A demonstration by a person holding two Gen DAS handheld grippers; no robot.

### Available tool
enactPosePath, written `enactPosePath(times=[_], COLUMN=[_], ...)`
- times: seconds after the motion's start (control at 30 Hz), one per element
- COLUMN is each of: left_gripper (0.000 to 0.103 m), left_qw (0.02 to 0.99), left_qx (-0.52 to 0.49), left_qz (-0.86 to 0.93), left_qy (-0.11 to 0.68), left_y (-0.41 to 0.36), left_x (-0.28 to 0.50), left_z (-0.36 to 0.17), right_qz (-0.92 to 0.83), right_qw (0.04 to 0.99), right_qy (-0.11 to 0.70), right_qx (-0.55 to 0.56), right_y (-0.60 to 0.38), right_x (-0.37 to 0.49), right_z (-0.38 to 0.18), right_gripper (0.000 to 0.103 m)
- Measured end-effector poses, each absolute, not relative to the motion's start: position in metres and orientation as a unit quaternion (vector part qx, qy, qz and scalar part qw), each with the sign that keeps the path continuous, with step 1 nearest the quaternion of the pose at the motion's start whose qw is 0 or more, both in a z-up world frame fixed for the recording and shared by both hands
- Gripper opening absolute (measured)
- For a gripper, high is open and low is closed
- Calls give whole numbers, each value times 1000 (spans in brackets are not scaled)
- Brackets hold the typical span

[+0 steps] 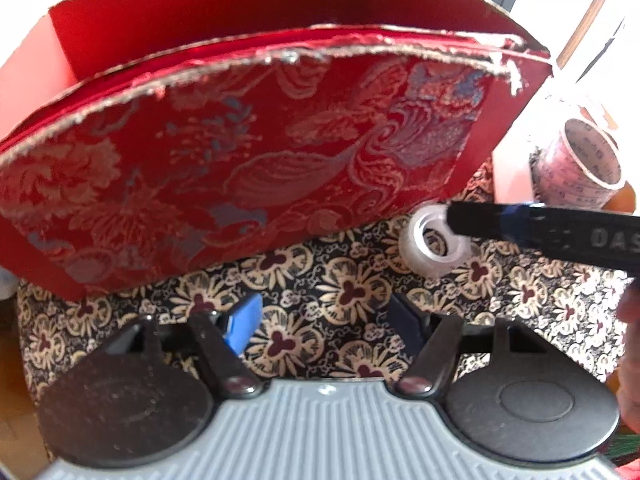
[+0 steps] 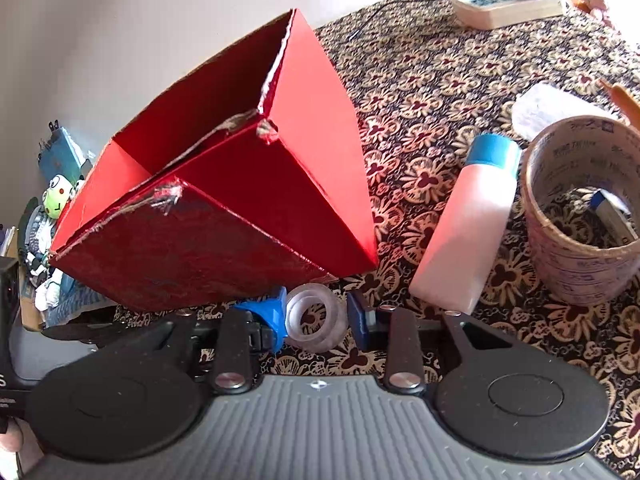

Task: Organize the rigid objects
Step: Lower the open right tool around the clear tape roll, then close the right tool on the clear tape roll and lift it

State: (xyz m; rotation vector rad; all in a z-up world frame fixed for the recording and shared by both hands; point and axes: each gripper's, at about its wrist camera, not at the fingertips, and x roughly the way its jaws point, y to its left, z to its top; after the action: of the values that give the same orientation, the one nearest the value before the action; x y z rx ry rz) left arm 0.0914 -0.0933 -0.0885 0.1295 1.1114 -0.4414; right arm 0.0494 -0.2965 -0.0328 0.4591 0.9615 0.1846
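Right fingers (image 2: 316, 320) apart, straddling clear tape roll (image 2: 316, 322) | left fingers (image 1: 320, 324) apart, empty

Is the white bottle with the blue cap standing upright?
No. In the right wrist view the white bottle lies on its side on the patterned cloth.

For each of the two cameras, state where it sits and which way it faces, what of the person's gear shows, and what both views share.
Left wrist: sits on the left gripper, looking forward at the brocade side of the red box; its own open fingers show, with the right gripper reaching in from the right.
Right wrist: sits on the right gripper, facing the box corner, a white bottle and a large tape roll; its fingers straddle the small clear tape roll.
Shared: the box, both tape rolls, the patterned cloth.
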Motion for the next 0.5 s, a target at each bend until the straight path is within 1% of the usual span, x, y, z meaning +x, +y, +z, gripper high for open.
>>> enactPosePath(times=[0.13, 0.3, 0.43, 0.5], left_gripper=[70, 67, 67, 67], left_qw=[825, 829, 828, 829], left_qx=[50, 45, 43, 49], left_qz=[-229, -255, -284, -292], left_qy=[514, 497, 482, 475], left_y=[-90, -86, -87, -90], left_x=[89, 80, 72, 67], left_z=[-90, -93, -93, -95], right_qz=[86, 93, 138, 149], right_qw=[854, 837, 805, 801], right_qy=[463, 474, 488, 493], right_qx=[222, 257, 307, 305], right_y=[-295, -298, -297, -291], right_x=[54, 57, 60, 59], right_z=[-39, -46, -52, -53], right_gripper=[15, 12, 10, 10])
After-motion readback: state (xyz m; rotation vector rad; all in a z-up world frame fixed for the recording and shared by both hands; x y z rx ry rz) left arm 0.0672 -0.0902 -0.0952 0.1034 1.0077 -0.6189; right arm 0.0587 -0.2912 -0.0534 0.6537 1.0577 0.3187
